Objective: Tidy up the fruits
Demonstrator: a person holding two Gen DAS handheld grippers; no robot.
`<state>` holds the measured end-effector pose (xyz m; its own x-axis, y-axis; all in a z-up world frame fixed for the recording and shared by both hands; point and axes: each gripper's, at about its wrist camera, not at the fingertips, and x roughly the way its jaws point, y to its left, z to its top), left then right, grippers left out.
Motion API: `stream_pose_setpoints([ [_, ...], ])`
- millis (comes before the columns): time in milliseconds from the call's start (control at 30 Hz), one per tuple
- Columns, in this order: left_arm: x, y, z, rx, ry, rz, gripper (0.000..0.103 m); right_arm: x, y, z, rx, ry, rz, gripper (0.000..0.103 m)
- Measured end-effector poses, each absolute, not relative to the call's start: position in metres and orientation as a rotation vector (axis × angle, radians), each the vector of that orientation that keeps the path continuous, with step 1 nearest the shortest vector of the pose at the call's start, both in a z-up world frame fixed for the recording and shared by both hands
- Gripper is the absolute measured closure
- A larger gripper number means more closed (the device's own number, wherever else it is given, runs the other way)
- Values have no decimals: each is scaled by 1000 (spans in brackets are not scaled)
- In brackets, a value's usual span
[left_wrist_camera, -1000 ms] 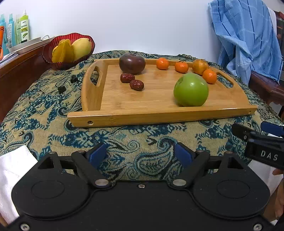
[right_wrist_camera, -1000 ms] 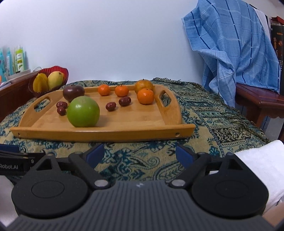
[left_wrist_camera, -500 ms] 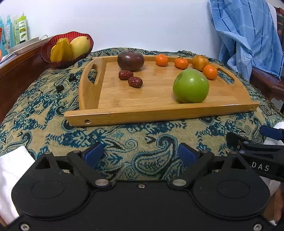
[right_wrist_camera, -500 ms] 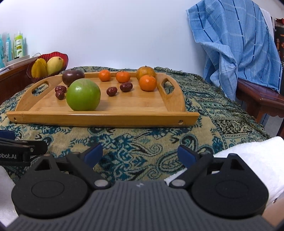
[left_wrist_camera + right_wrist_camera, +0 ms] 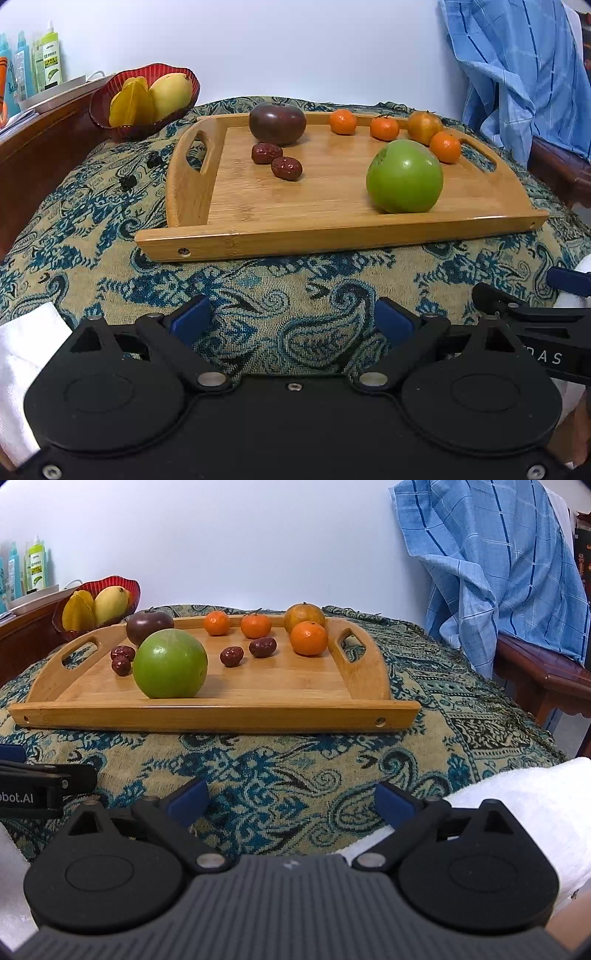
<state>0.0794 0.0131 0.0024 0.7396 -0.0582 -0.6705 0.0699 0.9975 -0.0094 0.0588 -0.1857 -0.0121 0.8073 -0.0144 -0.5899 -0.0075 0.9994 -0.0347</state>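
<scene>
Fruits spread over the bamboo tray (image 5: pixel 332 236) on the patterned cloth (image 5: pixel 258 295), filling the upper middle of both wrist views: green apple (image 5: pixel 404 181) at the near right of the tray in the left view, left of centre in the right view (image 5: pixel 170 663); dark purple fruit (image 5: pixel 277 123) at the far left corner; two red dates (image 5: pixel 277 160) just in front of it, two more dates (image 5: pixel 247 651) seen only in the right view; small oranges (image 5: pixel 384 127) strung along the far rim toward the right handle. Red bowl (image 5: pixel 144 98) with a mango and a starfruit off the tray, upper left. Left gripper (image 5: pixel 291 317) and right gripper (image 5: pixel 290 797) both low in frame over bare cloth, jaws spread wide and just been opening, nothing between them. All fruit up-frame and well apart from both tools, so a forward reach needed either way. Apple closest to the near rim and, judging by its offset in each view, about equally open to either hand (round, no long axis to line up with). Oranges likely nearer the right hand, purple fruit and bowl nearer the left. Compared with a second ago: blue pads further apart in both views, tray slightly lower in the right view, fruit unmoved.
</scene>
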Motion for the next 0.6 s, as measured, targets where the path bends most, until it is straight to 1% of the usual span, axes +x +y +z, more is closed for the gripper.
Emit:
stream_pose_setpoints([
  [100,80,12,1,25,736,-66,5,59,-184,-13,-43,633,1,0],
  [133,80,12,1,26,739,-64,1,59,-185,-13,-44,633,2,0],
  [167,81,12,0,24,744,-63,0,59,-184,-13,-45,634,3,0],
  [600,81,9,-2,43,735,-48,0,60,-185,-14,-50,644,16,0],
])
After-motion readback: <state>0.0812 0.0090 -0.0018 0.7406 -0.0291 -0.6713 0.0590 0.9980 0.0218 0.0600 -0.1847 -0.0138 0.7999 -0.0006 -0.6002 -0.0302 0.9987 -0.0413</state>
